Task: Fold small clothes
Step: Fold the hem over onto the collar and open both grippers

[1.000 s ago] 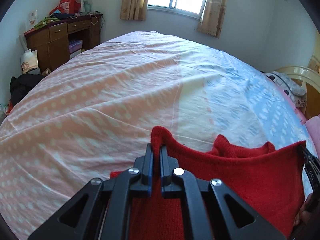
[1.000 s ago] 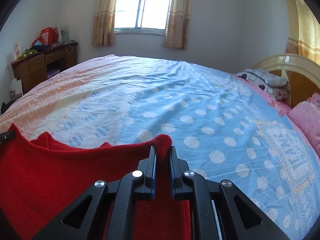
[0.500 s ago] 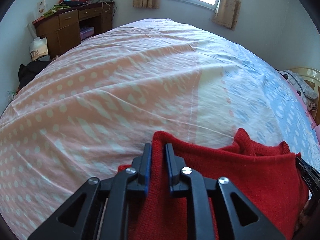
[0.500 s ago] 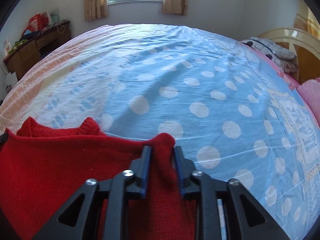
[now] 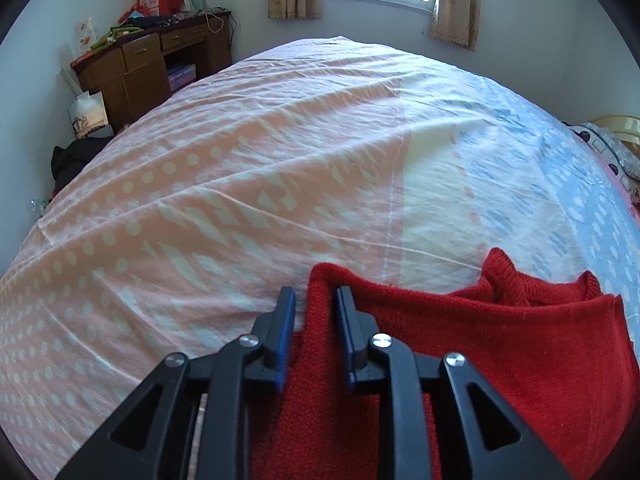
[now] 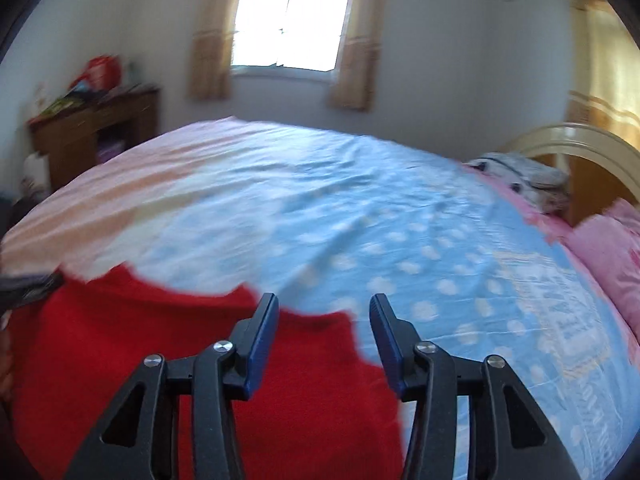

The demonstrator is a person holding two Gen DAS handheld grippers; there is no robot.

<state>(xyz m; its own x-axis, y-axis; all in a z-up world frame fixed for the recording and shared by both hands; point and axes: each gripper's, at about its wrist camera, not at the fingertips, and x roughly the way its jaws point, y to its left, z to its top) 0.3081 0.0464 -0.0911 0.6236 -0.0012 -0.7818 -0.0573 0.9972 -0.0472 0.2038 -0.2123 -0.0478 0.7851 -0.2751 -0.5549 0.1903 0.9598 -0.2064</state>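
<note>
A red knitted sweater (image 5: 520,340) lies spread on the bed sheet (image 5: 240,160), its collar toward the window. My left gripper (image 5: 315,296) is at the sweater's left shoulder. Its jaws are opening, and a ridge of the red knit stands loosely between them without being pinched. In the right wrist view the sweater (image 6: 120,340) lies flat below my right gripper (image 6: 324,304). Its jaws are also opening, wide apart and gripping nothing, over the sweater's right edge and the blue dotted sheet (image 6: 400,220). This view is blurred by motion.
A wooden desk (image 5: 152,60) piled with things stands at the far left, with a dark bag (image 5: 72,160) on the floor beside it. Pink pillows (image 6: 608,252), a folded blanket (image 6: 520,176) and the headboard (image 6: 580,148) are on the right. A window is beyond the bed.
Both grippers were shut on the sweater's shoulders; their jaws have parted and the knit has sunk onto the bed. The right gripper has drawn back and up from the fabric.
</note>
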